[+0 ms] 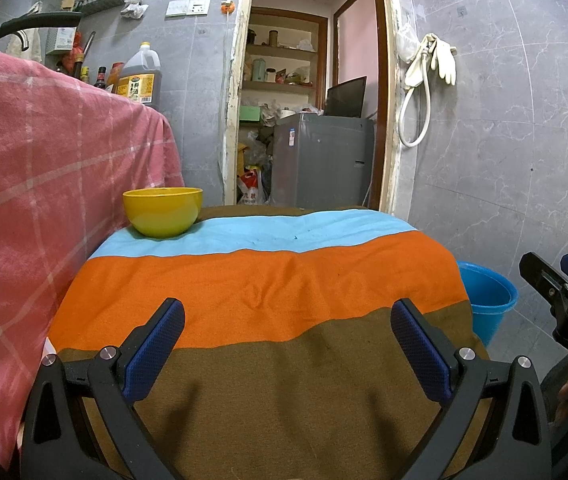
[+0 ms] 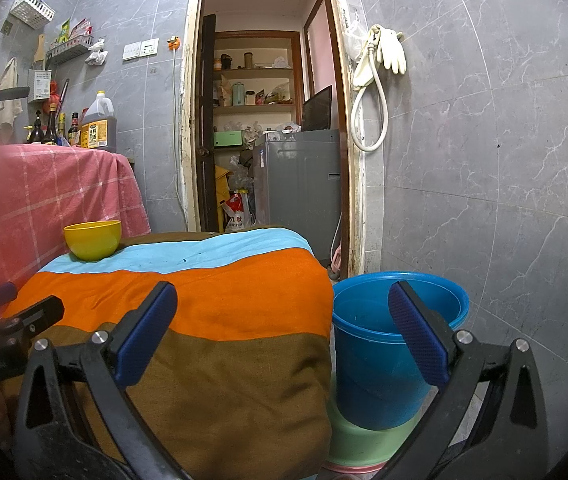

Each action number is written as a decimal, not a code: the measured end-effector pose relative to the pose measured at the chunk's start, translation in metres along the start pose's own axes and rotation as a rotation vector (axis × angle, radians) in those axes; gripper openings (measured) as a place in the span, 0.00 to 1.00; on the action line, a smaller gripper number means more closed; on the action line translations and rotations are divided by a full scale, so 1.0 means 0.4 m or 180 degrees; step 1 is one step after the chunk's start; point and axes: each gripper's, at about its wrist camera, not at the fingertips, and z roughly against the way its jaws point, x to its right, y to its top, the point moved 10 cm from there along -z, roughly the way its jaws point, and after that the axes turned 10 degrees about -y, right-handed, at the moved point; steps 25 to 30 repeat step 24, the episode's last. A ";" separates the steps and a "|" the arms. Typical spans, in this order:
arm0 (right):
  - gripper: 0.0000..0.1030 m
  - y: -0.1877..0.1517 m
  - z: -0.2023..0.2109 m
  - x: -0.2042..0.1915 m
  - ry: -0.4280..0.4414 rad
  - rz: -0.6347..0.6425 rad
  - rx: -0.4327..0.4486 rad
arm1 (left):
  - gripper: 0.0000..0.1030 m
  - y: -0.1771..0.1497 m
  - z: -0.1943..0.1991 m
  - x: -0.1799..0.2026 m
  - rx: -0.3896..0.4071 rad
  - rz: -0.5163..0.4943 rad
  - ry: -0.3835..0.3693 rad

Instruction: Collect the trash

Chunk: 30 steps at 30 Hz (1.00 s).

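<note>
My left gripper (image 1: pixel 287 306) is open over the near brown band of a striped cloth-covered table (image 1: pixel 264 280), nothing between its blue pads. My right gripper (image 2: pixel 282 288) is also open and holds nothing; it straddles the table's right edge (image 2: pixel 315 320) and a blue bucket (image 2: pixel 371 352) standing on the floor beside it. The bucket's inside looks bare. A yellow bowl (image 1: pixel 162 212) sits at the far left corner of the table, also seen as the yellow bowl (image 2: pixel 92 240) in the right wrist view. I see no loose scrap on the cloth.
A pink checked cloth (image 1: pixel 44 160) covers a higher counter on the left, with an oil jug (image 1: pixel 142 76) and bottles behind. The bucket rests on a green base (image 2: pixel 363 440). Beyond the table, a doorway shows a grey washer (image 1: pixel 323 160). Grey tiled wall stands right.
</note>
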 end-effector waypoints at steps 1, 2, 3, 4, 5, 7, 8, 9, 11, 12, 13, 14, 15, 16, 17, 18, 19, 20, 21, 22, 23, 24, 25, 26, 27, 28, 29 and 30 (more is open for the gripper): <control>1.00 0.000 0.000 0.000 0.0000 0.0000 0.0000 | 0.98 -0.001 0.000 -0.001 -0.0002 -0.0008 0.0009; 1.00 0.000 0.000 0.000 0.0000 0.0000 -0.0001 | 0.98 -0.001 0.002 -0.003 0.0001 -0.0021 0.0018; 1.00 0.000 0.000 0.000 0.0001 0.0000 -0.0002 | 0.98 -0.002 0.001 -0.004 0.0004 -0.0034 0.0017; 1.00 0.000 0.000 0.000 -0.0001 0.0001 -0.0004 | 0.98 -0.002 0.002 -0.005 0.0011 -0.0051 0.0017; 1.00 0.000 0.000 0.000 -0.0002 0.0001 -0.0004 | 0.98 -0.002 0.002 -0.007 0.0015 -0.0068 0.0016; 1.00 0.000 0.000 0.000 0.0000 -0.0001 -0.0002 | 0.98 -0.002 0.003 -0.009 0.0023 -0.0091 0.0013; 1.00 0.000 0.000 0.000 0.0000 -0.0001 -0.0001 | 0.98 -0.002 0.003 -0.011 0.0027 -0.0098 0.0019; 1.00 0.000 0.000 -0.001 0.0000 -0.0001 0.0000 | 0.98 -0.001 0.003 -0.015 0.0028 -0.0102 0.0017; 1.00 0.000 0.000 0.000 0.0000 0.0000 -0.0002 | 0.98 -0.001 0.004 -0.017 0.0028 -0.0102 0.0017; 1.00 0.000 0.000 0.000 0.0000 0.0000 -0.0002 | 0.98 -0.001 0.004 -0.018 0.0027 -0.0100 0.0016; 1.00 0.000 0.000 0.000 0.0000 -0.0001 -0.0001 | 0.98 -0.001 0.004 -0.019 0.0026 -0.0101 0.0014; 1.00 0.000 0.000 0.000 0.0000 0.0000 -0.0001 | 0.98 -0.001 0.004 -0.019 0.0026 -0.0102 0.0014; 1.00 0.000 0.000 -0.001 0.0000 0.0000 -0.0002 | 0.98 -0.001 0.004 -0.019 0.0028 -0.0105 0.0013; 1.00 0.000 0.000 0.000 0.0000 0.0000 -0.0003 | 0.98 -0.001 0.004 -0.020 0.0029 -0.0106 0.0013; 1.00 0.000 0.000 -0.001 0.0000 0.0000 -0.0005 | 0.98 -0.001 0.004 -0.020 0.0028 -0.0107 0.0012; 1.00 0.000 0.000 0.000 0.0000 0.0000 -0.0003 | 0.98 -0.001 0.004 -0.019 0.0026 -0.0106 0.0010; 1.00 0.000 0.000 -0.001 0.0000 0.0000 -0.0003 | 0.98 -0.001 0.004 -0.019 0.0027 -0.0105 0.0011; 1.00 0.000 0.000 -0.001 0.0000 0.0000 -0.0003 | 0.98 -0.001 0.005 -0.019 0.0028 -0.0104 0.0016; 1.00 0.000 0.000 -0.001 0.0000 0.0000 -0.0004 | 0.98 -0.001 0.004 -0.017 0.0029 -0.0102 0.0016; 1.00 0.000 0.000 -0.001 -0.0001 0.0000 -0.0004 | 0.98 -0.001 0.004 -0.019 0.0029 -0.0101 0.0015; 1.00 0.000 0.000 -0.001 -0.0001 -0.0001 -0.0006 | 0.98 -0.002 0.004 -0.019 0.0027 -0.0100 0.0015; 1.00 0.001 0.000 -0.001 -0.0001 -0.0001 -0.0004 | 0.98 -0.001 0.004 -0.019 0.0026 -0.0101 0.0014; 1.00 0.001 0.000 -0.001 -0.0001 -0.0001 -0.0004 | 0.98 -0.001 0.004 -0.019 0.0026 -0.0101 0.0014; 1.00 0.001 0.000 -0.001 -0.0001 -0.0001 -0.0004 | 0.98 -0.001 0.004 -0.019 0.0026 -0.0101 0.0014; 1.00 0.001 0.000 -0.001 -0.0001 -0.0001 -0.0004 | 0.98 -0.001 0.004 -0.019 0.0026 -0.0101 0.0014; 1.00 0.001 0.000 -0.001 -0.0001 -0.0001 -0.0004 | 0.98 -0.001 0.004 -0.019 0.0026 -0.0101 0.0014; 1.00 0.001 0.000 -0.001 -0.0001 -0.0001 -0.0004 | 0.98 -0.001 0.004 -0.019 0.0026 -0.0101 0.0014; 1.00 0.001 0.000 -0.001 -0.0001 -0.0001 -0.0004 | 0.98 -0.001 0.004 -0.019 0.0026 -0.0101 0.0014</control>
